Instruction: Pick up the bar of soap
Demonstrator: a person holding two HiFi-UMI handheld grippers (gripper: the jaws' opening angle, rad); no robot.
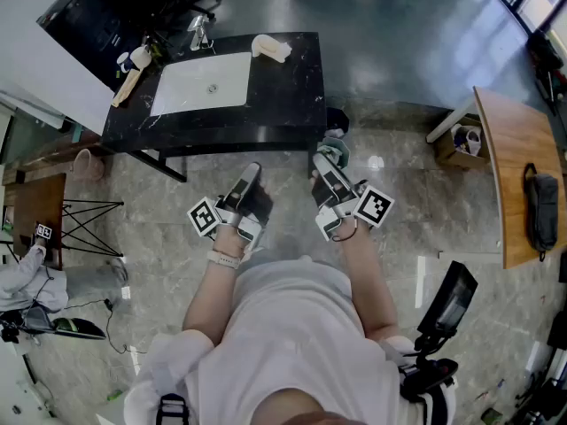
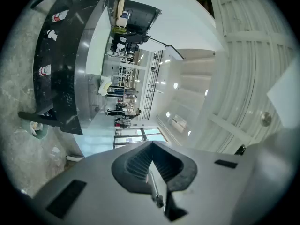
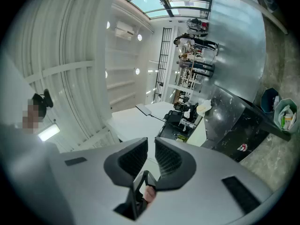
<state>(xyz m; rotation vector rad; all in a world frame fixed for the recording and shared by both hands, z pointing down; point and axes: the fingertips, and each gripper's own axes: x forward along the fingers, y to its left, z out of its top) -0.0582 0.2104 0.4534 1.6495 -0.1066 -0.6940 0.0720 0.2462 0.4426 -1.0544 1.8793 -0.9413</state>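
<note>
A pale cream lump, apparently the soap, lies on the far right part of the black marble counter. It also shows small in the left gripper view and the right gripper view. Both grippers hang in the air in front of my body, short of the counter's near edge. The left gripper is shut with nothing in it. The right gripper is shut and empty too, its pads nearly touching.
A white sink with a faucet is set in the counter, and bottles stand at its left end. A bin stands under the counter's right end. A wooden table with a black bag is at the right.
</note>
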